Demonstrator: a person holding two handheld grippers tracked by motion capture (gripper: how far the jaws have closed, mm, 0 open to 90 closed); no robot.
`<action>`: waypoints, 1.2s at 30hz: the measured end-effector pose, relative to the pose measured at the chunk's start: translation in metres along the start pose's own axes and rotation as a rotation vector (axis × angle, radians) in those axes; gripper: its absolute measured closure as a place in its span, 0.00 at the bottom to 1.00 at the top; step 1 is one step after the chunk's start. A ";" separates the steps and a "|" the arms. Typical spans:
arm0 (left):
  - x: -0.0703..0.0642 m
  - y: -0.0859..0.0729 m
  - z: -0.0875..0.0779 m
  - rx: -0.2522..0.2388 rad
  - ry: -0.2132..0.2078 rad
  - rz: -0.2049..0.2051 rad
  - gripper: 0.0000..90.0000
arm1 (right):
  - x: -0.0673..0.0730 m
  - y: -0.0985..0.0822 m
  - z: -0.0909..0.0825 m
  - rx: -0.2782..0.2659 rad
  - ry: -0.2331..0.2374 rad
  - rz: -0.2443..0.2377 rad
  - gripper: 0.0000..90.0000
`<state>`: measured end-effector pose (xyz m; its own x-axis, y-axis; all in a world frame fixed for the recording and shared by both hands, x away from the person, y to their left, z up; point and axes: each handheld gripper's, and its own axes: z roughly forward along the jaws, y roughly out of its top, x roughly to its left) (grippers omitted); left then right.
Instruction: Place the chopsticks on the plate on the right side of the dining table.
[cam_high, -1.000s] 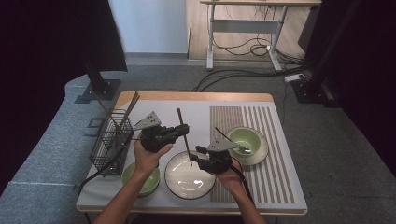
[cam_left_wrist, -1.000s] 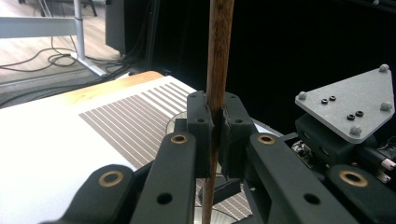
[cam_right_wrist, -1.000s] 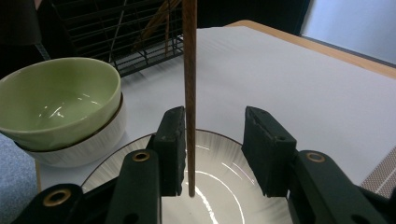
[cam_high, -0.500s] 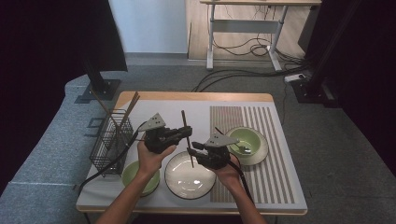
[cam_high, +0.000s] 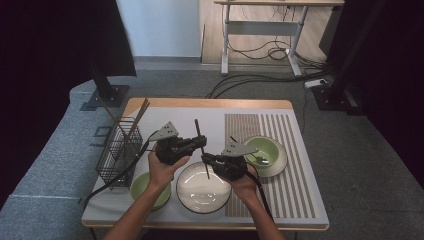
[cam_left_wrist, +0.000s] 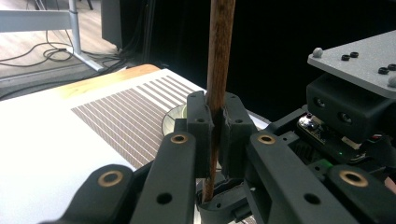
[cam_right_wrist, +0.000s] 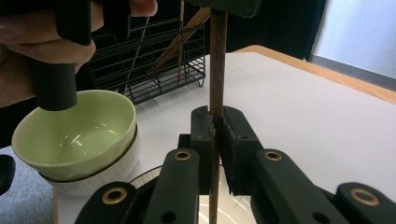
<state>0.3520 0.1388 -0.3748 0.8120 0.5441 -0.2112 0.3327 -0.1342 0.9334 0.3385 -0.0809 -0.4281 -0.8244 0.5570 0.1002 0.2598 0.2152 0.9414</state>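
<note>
A long brown chopstick (cam_high: 202, 148) stands tilted above the white plate (cam_high: 200, 196). My left gripper (cam_high: 200, 142) is shut on its middle; in the left gripper view the pads clamp the chopstick (cam_left_wrist: 219, 56) upright. Just below it, my right gripper (cam_high: 206, 159) has its jaws closed on the same stick's lower part; they have just been closing with the stick between them. In the right gripper view the chopstick (cam_right_wrist: 217, 60) rises straight out of the pressed pads.
A black wire basket (cam_high: 117, 152) holding more chopsticks stands at the left. A green bowl (cam_high: 145, 186) sits near the front left, another green bowl (cam_high: 264, 150) on the striped mat (cam_high: 285, 185) at the right. The table's front edge is close below the plate.
The right gripper has shifted slightly left to the chopstick and its jaws have come together on it. The left gripper has kept still, holding the stick.
</note>
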 end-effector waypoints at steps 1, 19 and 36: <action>0.000 0.000 0.000 0.001 0.000 0.000 0.93 | 0.000 0.000 0.000 0.001 0.002 -0.001 0.94; 0.006 0.001 -0.012 -0.023 0.022 0.007 0.76 | -0.009 -0.001 -0.007 -0.016 -0.028 0.031 0.94; 0.013 -0.003 -0.025 -0.010 0.047 0.017 0.71 | -0.017 0.006 -0.016 -0.052 -0.073 0.050 0.94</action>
<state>0.3498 0.1666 -0.3730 0.7942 0.5798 -0.1818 0.3138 -0.1352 0.9398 0.3461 -0.1016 -0.4190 -0.7719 0.6232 0.1257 0.2720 0.1450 0.9513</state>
